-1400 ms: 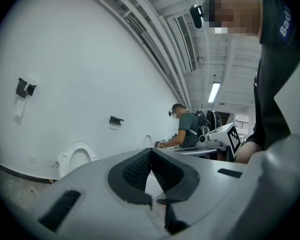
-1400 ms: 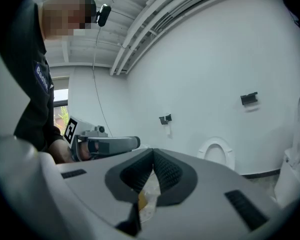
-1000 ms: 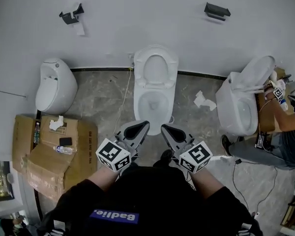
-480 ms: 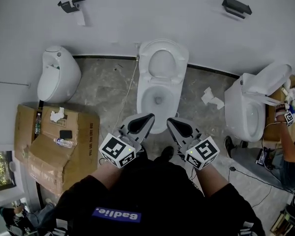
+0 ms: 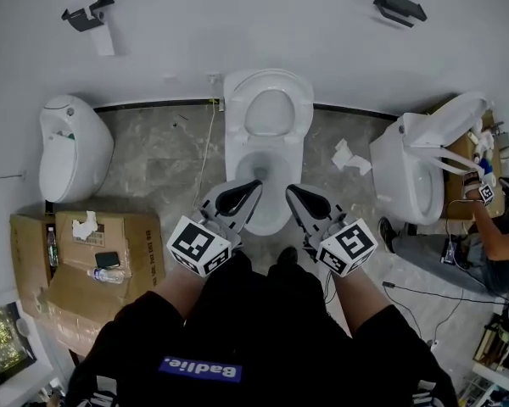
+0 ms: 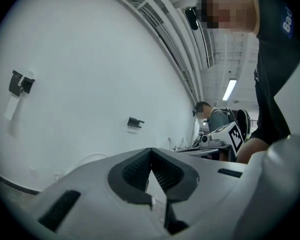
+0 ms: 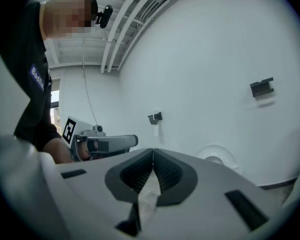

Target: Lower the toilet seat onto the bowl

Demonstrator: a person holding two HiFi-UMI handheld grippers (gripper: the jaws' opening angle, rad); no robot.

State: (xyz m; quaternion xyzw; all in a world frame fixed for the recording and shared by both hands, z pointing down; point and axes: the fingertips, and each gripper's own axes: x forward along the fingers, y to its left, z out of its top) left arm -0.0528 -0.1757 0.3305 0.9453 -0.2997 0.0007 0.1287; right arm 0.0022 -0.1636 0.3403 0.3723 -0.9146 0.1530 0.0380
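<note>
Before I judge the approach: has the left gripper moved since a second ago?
Yes, forward: the left gripper ended at the front edge of the bowl, now reaches over it.

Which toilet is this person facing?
Three white fixtures stand along the white wall. It is the middle toilet, its seat raised against the wall. Alone among them, it lies straight ahead of the left tool and right tool.
</note>
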